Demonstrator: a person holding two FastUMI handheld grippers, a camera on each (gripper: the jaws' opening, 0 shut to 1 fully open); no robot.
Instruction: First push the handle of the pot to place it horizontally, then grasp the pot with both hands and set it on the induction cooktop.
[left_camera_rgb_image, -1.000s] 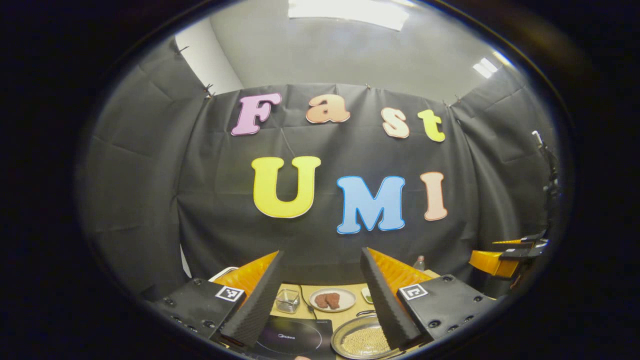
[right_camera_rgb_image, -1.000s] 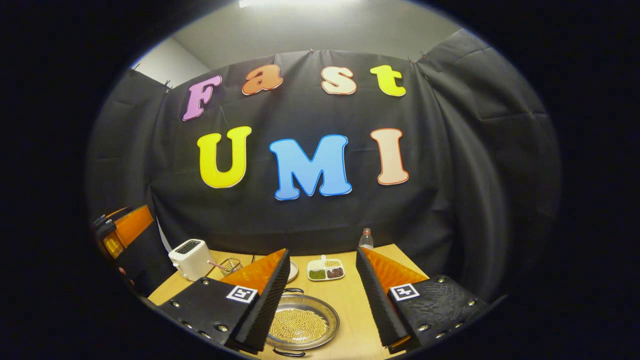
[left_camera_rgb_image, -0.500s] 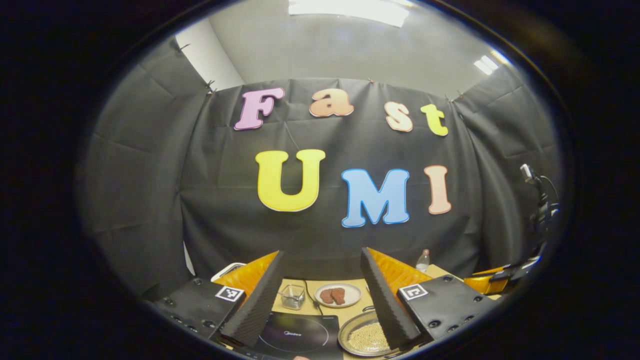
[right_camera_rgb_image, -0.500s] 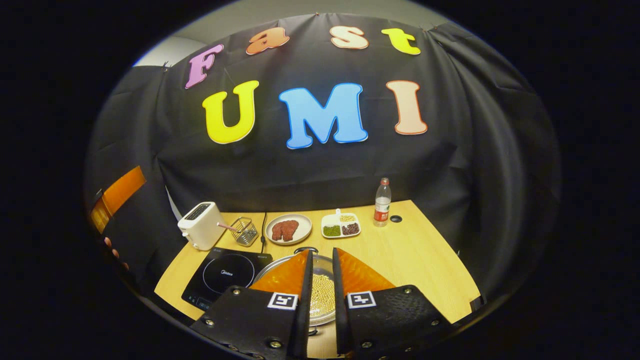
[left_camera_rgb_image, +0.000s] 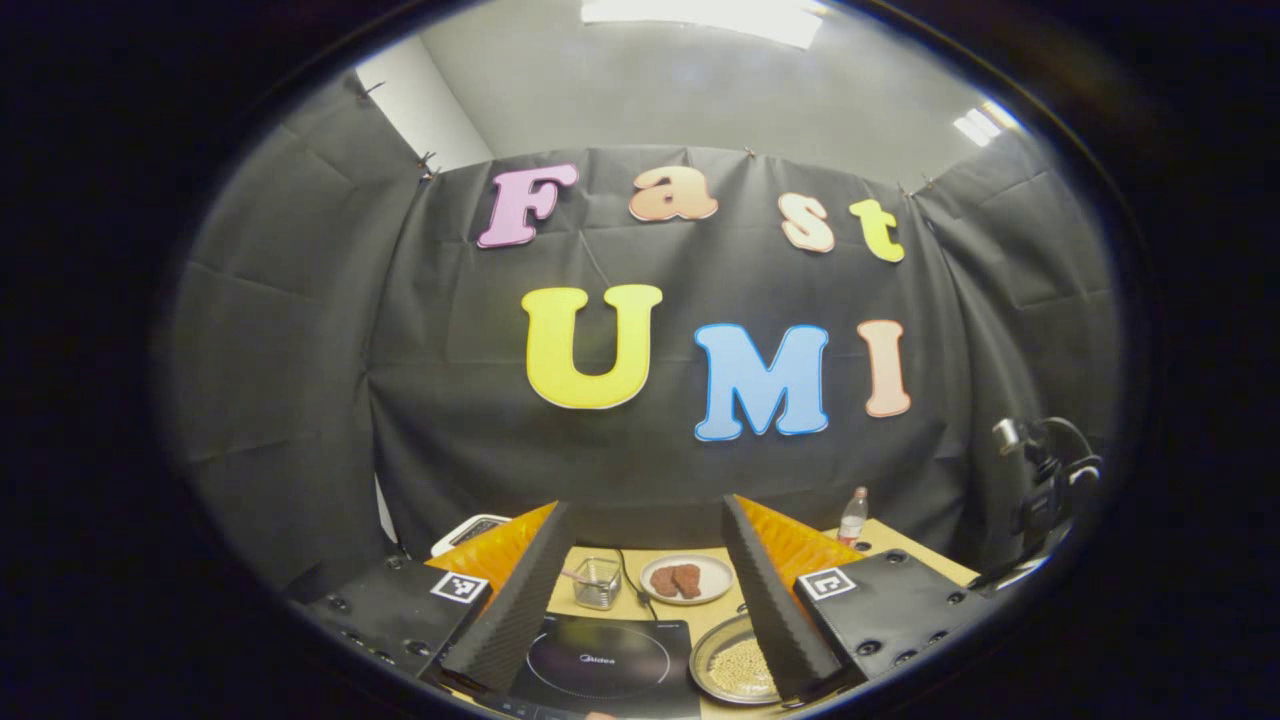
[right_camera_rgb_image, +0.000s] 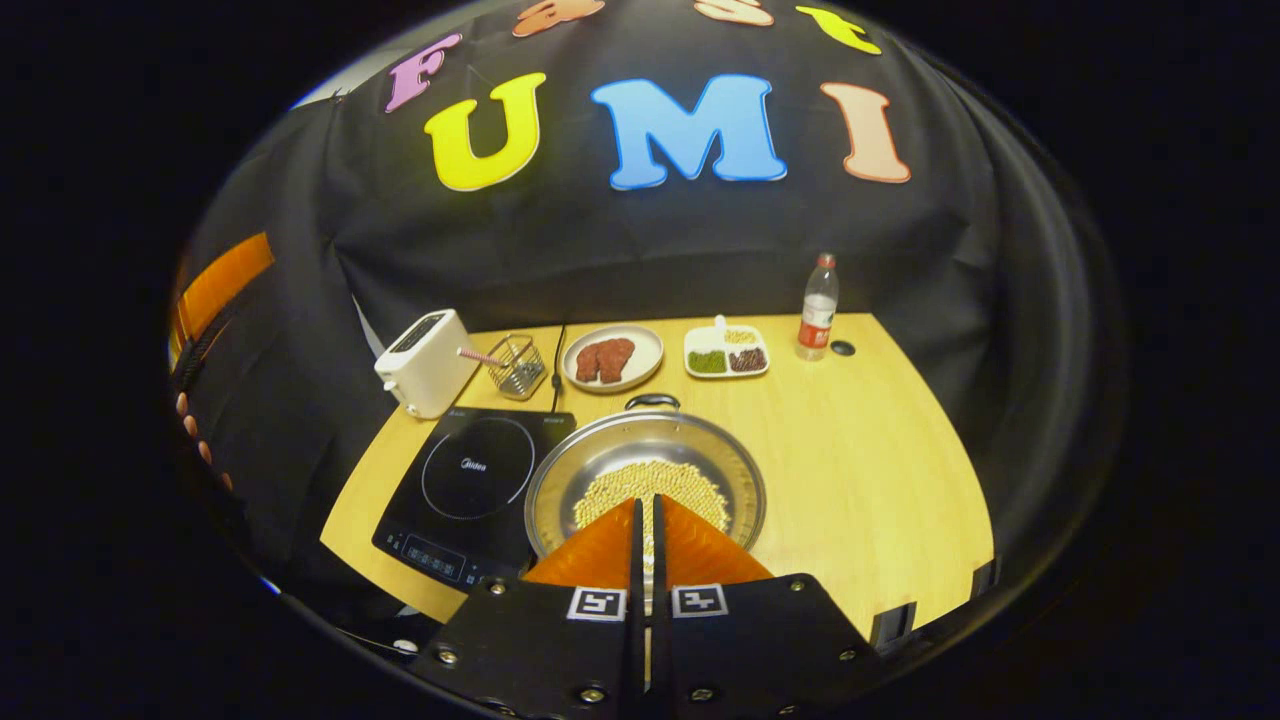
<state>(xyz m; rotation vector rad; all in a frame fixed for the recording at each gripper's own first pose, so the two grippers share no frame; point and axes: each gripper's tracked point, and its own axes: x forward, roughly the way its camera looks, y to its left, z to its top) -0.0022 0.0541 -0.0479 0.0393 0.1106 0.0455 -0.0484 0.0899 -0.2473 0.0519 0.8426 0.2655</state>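
Hovering above the near edge of the pot, the right gripper has its fingers pressed together with nothing between them, their tips over the pale beans in the pot's bottom. The pot sits on the wooden table, just right of the black cooktop and touching or nearly touching its edge. One loop handle shows at the pot's far rim; the near handle is hidden under the gripper, so the pot's handles seem to run front to back rather than side to side.

Judging by this, the first step is in hand: turning the pot by pushing a handle until the two handles lie crosswise. The next move likely calls for lowering the closed fingers beside a handle and nudging it sideways without tipping the beans.

The left gripper is held higher, fingers spread wide and empty, with the cooktop and the pot's left part below it.

Beyond the pot stand a plate of meat, a divided dish, a wire basket, a toaster and a bottle.
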